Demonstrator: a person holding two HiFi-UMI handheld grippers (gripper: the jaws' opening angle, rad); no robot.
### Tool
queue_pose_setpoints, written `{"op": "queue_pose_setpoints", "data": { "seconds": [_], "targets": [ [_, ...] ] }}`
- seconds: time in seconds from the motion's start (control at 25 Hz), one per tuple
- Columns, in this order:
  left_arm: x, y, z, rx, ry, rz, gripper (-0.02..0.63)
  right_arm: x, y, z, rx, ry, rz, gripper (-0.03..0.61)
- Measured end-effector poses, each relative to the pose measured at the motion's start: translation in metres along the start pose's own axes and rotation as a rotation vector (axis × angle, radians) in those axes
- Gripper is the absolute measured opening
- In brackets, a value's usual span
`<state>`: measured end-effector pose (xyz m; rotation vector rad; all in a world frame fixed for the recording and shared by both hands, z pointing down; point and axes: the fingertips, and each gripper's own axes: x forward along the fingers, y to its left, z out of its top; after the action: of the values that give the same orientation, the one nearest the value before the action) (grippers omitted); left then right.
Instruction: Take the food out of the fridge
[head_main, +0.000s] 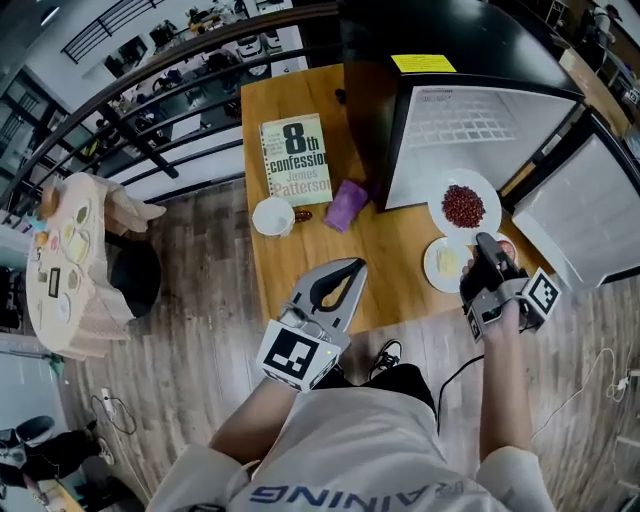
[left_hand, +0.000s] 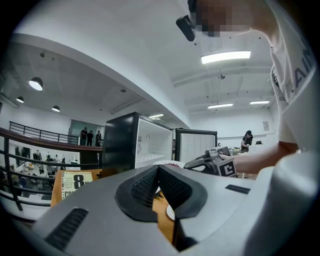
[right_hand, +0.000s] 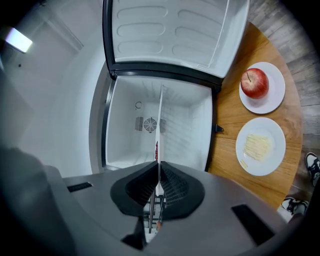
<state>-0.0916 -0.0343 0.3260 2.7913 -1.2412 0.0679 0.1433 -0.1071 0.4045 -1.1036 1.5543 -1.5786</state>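
Note:
In the head view a white plate of red beans (head_main: 463, 205) hangs level in front of the open black fridge (head_main: 440, 60). My right gripper (head_main: 482, 240) is shut on its near rim. In the right gripper view that plate (right_hand: 160, 125) shows edge-on as a thin white line between the jaws of the right gripper (right_hand: 158, 170), and the fridge's white inside (right_hand: 150, 125) behind it looks bare. A plate of pale yellow strips (head_main: 445, 263) and a plate with a red apple (right_hand: 261, 86) rest on the wooden table (head_main: 300, 270). My left gripper (head_main: 352, 268) is shut and empty over the table's near edge.
The fridge door (head_main: 575, 215) stands open to the right. A book (head_main: 296, 158), a purple cup on its side (head_main: 347, 205) and a small white bowl (head_main: 273, 215) lie on the table's left half. A railing (head_main: 150, 110) runs beyond the table.

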Motion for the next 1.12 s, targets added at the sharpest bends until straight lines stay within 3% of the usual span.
{"op": "queue_pose_setpoints", "data": {
  "seconds": [0.28,0.6,1.12],
  "targets": [
    [-0.02,0.024,-0.02,0.035,0.022,0.056,0.008,0.003,-0.046,-0.059,0.007,0.126,-0.016,0.029],
    [-0.041,0.041,-0.051,-0.015,0.046,0.092,0.008,0.006,-0.089,-0.116,0.006,0.221,-0.036,0.03],
    [-0.026,0.033,-0.09,-0.037,0.108,0.033,0.008,0.003,-0.16,-0.146,0.016,0.266,-0.143,0.029]
  ]
}}
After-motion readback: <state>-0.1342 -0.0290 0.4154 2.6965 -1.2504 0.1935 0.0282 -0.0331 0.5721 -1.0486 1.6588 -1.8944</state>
